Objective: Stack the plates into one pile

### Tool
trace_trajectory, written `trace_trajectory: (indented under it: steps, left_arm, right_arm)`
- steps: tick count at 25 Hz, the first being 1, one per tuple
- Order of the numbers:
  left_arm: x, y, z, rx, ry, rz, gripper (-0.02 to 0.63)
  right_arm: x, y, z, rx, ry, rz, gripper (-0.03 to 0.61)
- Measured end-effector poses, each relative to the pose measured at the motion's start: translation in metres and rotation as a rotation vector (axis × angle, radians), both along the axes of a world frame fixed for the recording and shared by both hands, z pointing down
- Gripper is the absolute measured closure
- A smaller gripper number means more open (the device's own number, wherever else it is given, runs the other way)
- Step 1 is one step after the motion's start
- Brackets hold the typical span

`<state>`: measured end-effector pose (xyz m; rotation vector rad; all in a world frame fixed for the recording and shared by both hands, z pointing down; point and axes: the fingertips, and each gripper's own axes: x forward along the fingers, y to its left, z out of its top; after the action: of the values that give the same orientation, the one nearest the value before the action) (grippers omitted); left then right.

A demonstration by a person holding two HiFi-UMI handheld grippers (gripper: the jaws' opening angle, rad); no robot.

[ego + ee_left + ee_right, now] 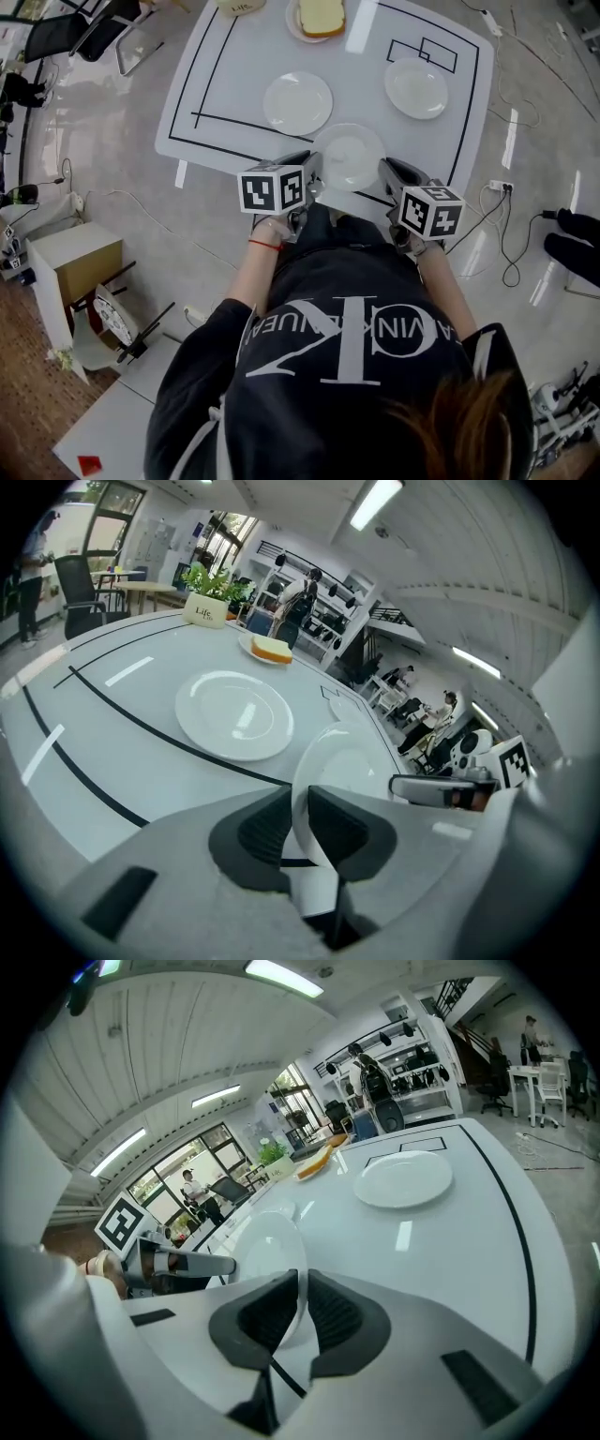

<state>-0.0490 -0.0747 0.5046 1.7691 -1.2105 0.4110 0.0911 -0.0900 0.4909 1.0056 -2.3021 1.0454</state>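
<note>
- Head view gives us a white worktop (234,56) marked with black lines, with three empty white plates on or over it.
- We take the middle plate (297,102) as our landmark. It lies flat on the worktop.
- The held plate (349,155) is just beside the middle plate, nearer the person and to its right.
- Our left hand-held gripper (316,176) pinches the held plate's left rim. In the left gripper view its dark pads (342,832) press on the thin white edge of the held plate (342,761).
- Our right hand-held gripper (386,174) pinches the opposite rim. The right gripper view shows its jaws closed on that edge, with the held plate (267,1241) tilted between them.
- The third plate (416,87) lies flat to the right of the middle plate, well apart from it.
- A small plate (292,23) bearing a slice of bread (322,17) sits beyond the middle plate.
- A potted plant (208,592) stands farther still beyond the middle plate (234,714).
</note>
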Motion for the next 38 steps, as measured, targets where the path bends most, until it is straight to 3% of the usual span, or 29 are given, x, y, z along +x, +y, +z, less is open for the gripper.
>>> trace_trajectory:
  steps: [14,31,38]
  left_arm:
    - [-0.086,-0.048,-0.007,-0.009,-0.022,-0.019,0.552]
    - [-0.131,-0.097,-0.001,-0.035,-0.020,0.068,0.552]
    - [-0.133,-0.103,0.013,-0.030,-0.182,0.204,0.518]
  right_arm:
    - [-0.086,-0.051,-0.009,-0.005,-0.026,-0.004,0.545]
    - [-0.132,-0.095,0.001,-0.017,-0.010,0.089,0.541]
    - [-0.140,-0.105,0.014,0.014,0.092,0.072,0.526]
